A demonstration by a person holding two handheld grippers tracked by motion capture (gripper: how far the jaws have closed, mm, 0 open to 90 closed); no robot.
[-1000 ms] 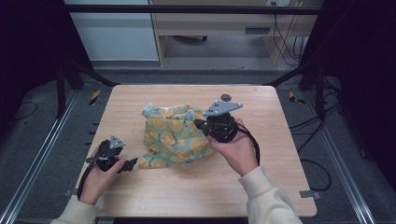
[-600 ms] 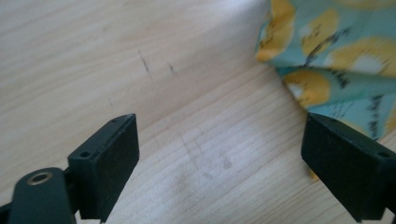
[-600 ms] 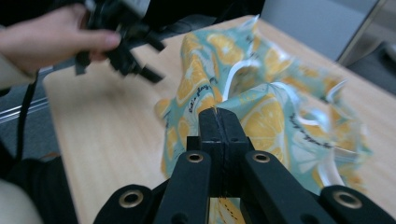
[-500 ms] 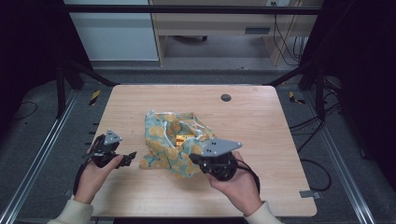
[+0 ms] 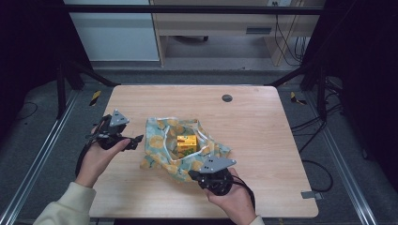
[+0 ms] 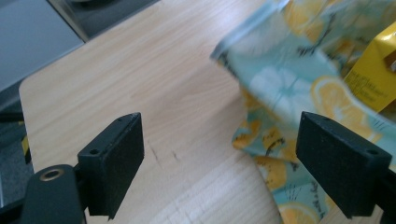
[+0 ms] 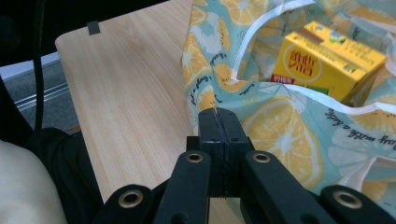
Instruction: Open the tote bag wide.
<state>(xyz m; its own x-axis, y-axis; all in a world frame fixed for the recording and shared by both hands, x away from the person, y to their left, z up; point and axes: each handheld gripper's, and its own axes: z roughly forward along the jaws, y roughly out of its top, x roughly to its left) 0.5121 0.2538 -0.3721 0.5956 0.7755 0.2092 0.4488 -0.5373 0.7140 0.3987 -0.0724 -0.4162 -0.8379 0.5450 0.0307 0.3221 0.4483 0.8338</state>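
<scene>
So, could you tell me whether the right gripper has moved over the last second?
Yes. The right gripper has pulled back from near the dark disc to the table's near edge, shut on the bag.

One lemon-print cloth bag (image 5: 183,150), one yellow carton (image 5: 186,143), two tools.

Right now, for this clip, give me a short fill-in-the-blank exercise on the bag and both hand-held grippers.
1. The yellow carton sits inside the lemon-print ____.
2. The left hand-held gripper has its jaws ____, beside the cloth bag.
3. The right hand-held gripper has its jaws ____ at the bag's near edge.
4. The bag lies on a ____ table.

Missing words: bag; open; shut; wooden
</scene>
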